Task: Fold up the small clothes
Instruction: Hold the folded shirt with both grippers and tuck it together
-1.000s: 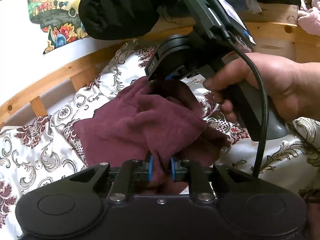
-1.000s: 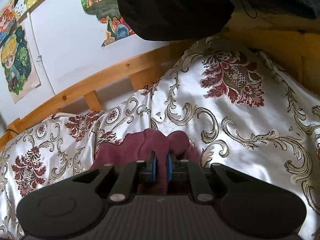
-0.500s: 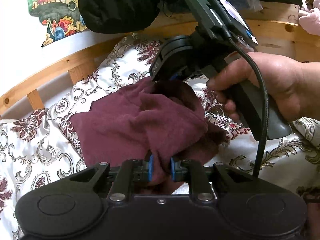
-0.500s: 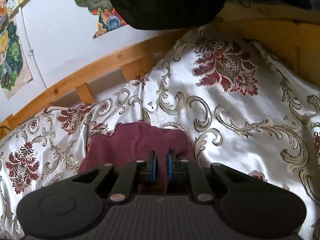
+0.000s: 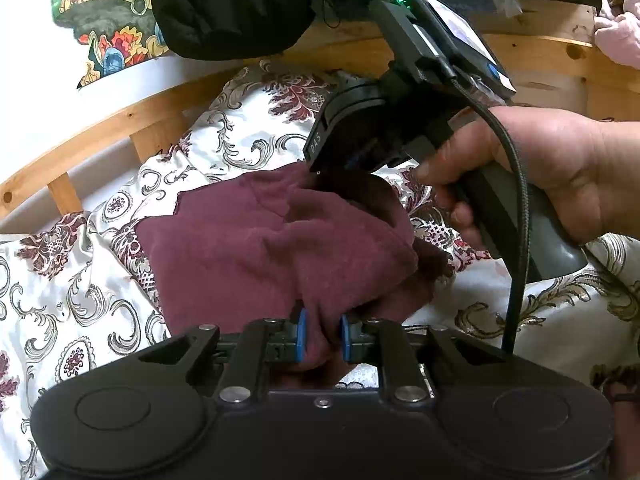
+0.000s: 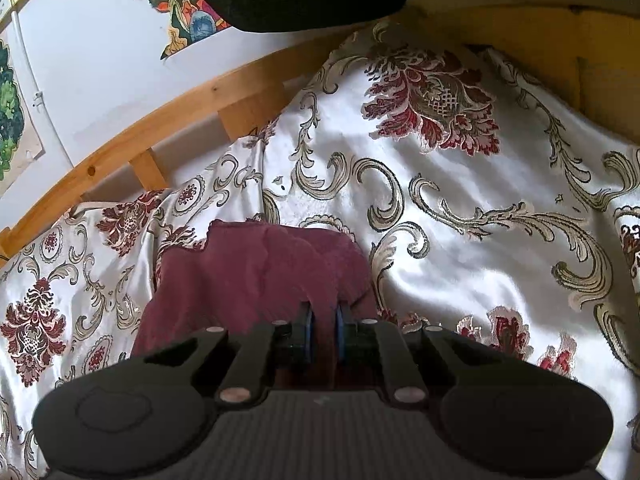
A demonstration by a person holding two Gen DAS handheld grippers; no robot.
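Note:
A small maroon garment [image 5: 256, 248] lies partly folded on the patterned bedspread. My left gripper [image 5: 322, 338] is shut on its near edge, with cloth bunched between the blue pads. In the left wrist view the right gripper [image 5: 340, 162] grips the far edge, held by a person's hand [image 5: 552, 172]. The right wrist view shows the right gripper [image 6: 323, 330] shut on a fold of the maroon garment [image 6: 240, 276], which spreads out to the left in front of it.
The white satin bedspread [image 6: 460, 240] with red flowers and scrolls covers the bed. A wooden bed rail [image 5: 100, 136] curves along the wall behind. A black padded garment [image 5: 232, 4] hangs over the top. Pink cloth [image 5: 620, 36] lies at the far right.
The garment has shifted slightly left and back in both views and more of it lies flat. Both grippers keep their grip.

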